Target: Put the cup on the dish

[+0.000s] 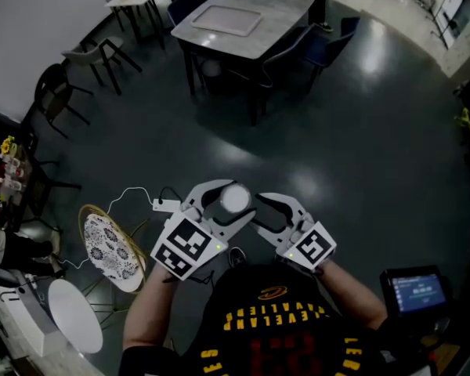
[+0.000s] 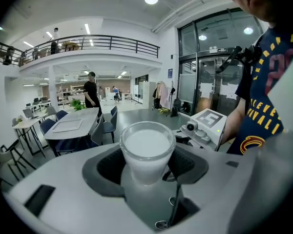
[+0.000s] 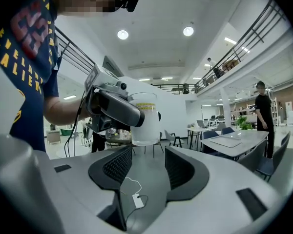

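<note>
Your left tool was clamped on the upright translucent white plastic cup. Your right tool gaped empty. The lace-patterned round dish lay low to the left, nearer your left hand.

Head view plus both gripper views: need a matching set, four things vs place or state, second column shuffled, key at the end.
Things:
1. cup
2. right gripper
3. patterned dish
4. lit screen

Place or state:
A. jaws apart, nothing between them
B. lower right of the head view
C. gripped between the jaws of the left gripper
D. lower left of the head view, apart from both grippers

Pairs: 1-C, 2-A, 3-D, 4-B
</note>
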`<state>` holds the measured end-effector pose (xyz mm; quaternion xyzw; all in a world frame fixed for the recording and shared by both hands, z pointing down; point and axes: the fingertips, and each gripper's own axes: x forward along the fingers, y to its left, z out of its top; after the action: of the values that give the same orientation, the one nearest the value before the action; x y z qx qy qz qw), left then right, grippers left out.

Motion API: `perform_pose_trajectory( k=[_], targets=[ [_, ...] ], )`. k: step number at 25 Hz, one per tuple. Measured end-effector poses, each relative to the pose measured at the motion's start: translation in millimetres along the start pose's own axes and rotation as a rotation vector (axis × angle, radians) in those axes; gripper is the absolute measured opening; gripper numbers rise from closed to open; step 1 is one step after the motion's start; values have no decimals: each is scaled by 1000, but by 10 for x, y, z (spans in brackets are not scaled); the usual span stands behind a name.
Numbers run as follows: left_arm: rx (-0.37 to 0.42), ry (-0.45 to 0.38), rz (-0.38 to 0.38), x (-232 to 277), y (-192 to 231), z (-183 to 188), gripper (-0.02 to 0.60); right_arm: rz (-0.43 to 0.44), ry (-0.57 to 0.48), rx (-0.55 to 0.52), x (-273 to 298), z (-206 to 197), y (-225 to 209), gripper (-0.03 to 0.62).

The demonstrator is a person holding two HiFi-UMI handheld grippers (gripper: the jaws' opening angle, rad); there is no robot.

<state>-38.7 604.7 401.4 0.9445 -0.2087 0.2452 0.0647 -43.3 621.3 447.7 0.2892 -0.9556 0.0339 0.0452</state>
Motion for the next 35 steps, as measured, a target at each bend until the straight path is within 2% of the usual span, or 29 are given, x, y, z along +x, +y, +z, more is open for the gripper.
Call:
perform_pose_trajectory(
  k=[9,15,18,22,25,35],
  targets=[
    [35,45,-53,24,223,-151,259,-99,-23,-37,406,74,-10,196],
    [32,13,-64,-118,421,-146,259,-166,-40,-4,640,162,-6,196],
    [17,-26,-62,-166,527,-133,259,-178,-29,5,745,193,-25,196],
    [-23,-77,-59,87,728,-61,259,-176,-30,13,781,126,-334,196],
    [-46,-110,-55,119,792,-14,259,-170,-29,4,796,157,-406,196],
    [-12,-128,-26,101,937,134,259,-151,-43,-32,884,294,-540,196]
  ],
)
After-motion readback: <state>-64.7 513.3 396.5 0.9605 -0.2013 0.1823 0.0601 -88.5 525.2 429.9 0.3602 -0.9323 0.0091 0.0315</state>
